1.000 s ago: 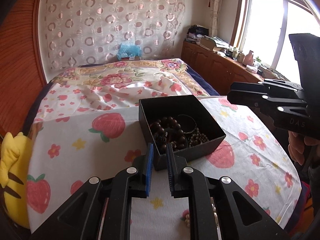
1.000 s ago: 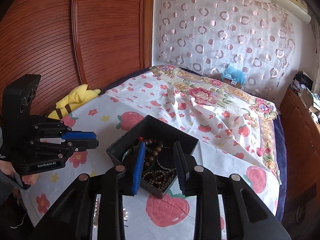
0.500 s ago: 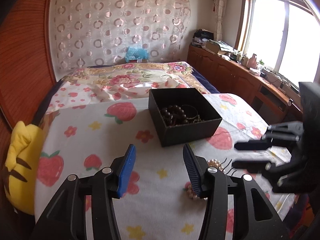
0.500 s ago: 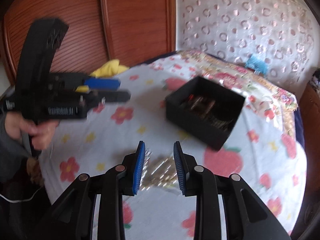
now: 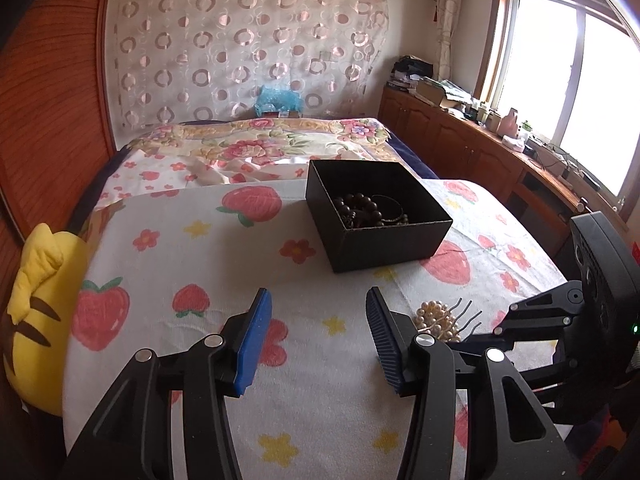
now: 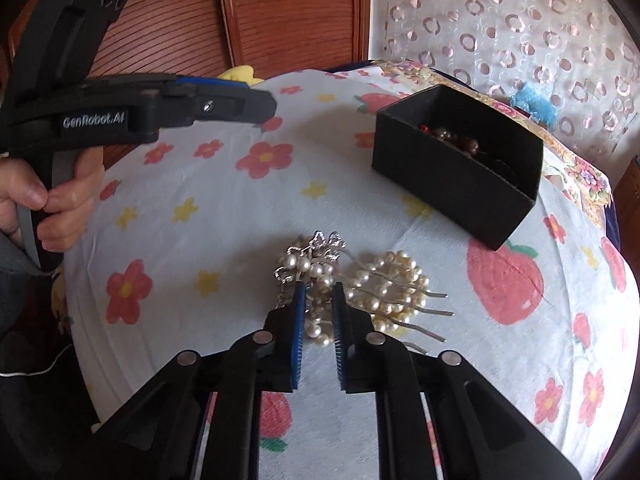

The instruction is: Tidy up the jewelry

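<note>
Right gripper (image 6: 318, 312) just closed, pads pinching pearl-and-silver piece (image 6: 312, 268) on strawberry cloth (image 6: 224, 208), pearl hair comb (image 6: 394, 284) just beside. Left gripper (image 5: 318, 336) hovers over cloth, jaws apart, nothing between. Black box (image 6: 456, 168) holds dark beads (image 5: 358, 206).

You can read only one piece of text: "GenRobot.AI", in pale letters on the black side of the left tongs (image 6: 262, 110), at the left edge of the right wrist view, just above the hand (image 6: 48, 196) that holds them. On the curved black housing above that lettering you see two small ring marks, which carry no readable characters. You will find nothing legible on anything else in either view.
</note>
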### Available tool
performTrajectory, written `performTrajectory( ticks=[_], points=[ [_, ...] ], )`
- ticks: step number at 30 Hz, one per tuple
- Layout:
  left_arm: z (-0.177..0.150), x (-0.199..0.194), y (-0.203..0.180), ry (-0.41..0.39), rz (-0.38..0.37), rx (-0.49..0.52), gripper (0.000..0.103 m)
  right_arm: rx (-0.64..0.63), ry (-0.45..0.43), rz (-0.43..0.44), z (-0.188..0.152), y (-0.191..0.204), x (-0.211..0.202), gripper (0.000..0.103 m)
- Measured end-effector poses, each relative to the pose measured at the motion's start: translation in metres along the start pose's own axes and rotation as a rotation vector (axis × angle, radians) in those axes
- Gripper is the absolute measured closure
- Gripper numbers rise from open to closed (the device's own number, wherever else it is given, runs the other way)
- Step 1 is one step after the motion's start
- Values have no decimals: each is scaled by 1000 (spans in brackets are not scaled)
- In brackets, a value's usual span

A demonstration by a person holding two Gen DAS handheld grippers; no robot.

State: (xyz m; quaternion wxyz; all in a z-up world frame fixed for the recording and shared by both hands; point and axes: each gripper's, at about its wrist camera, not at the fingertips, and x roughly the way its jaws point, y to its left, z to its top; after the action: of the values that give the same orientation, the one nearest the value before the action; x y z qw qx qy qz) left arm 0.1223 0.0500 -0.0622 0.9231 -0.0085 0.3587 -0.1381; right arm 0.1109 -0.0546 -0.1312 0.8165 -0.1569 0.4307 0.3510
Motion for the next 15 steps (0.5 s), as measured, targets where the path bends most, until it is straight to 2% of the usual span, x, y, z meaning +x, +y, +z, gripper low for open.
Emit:
performTrajectory(
  ticks=[4, 9, 15],
  points=[
    [-2, 1, 0, 3, -2, 6, 56, -4, 5, 17, -1, 0, -3, 95],
    [-5, 5, -2, 9, -7, 7, 56, 17, -37, 38, -7, -3, -27, 95],
    [-3, 9, -11, 16, -27, 17, 56, 22, -10, 47, -26, -3, -32, 95]
  ],
)
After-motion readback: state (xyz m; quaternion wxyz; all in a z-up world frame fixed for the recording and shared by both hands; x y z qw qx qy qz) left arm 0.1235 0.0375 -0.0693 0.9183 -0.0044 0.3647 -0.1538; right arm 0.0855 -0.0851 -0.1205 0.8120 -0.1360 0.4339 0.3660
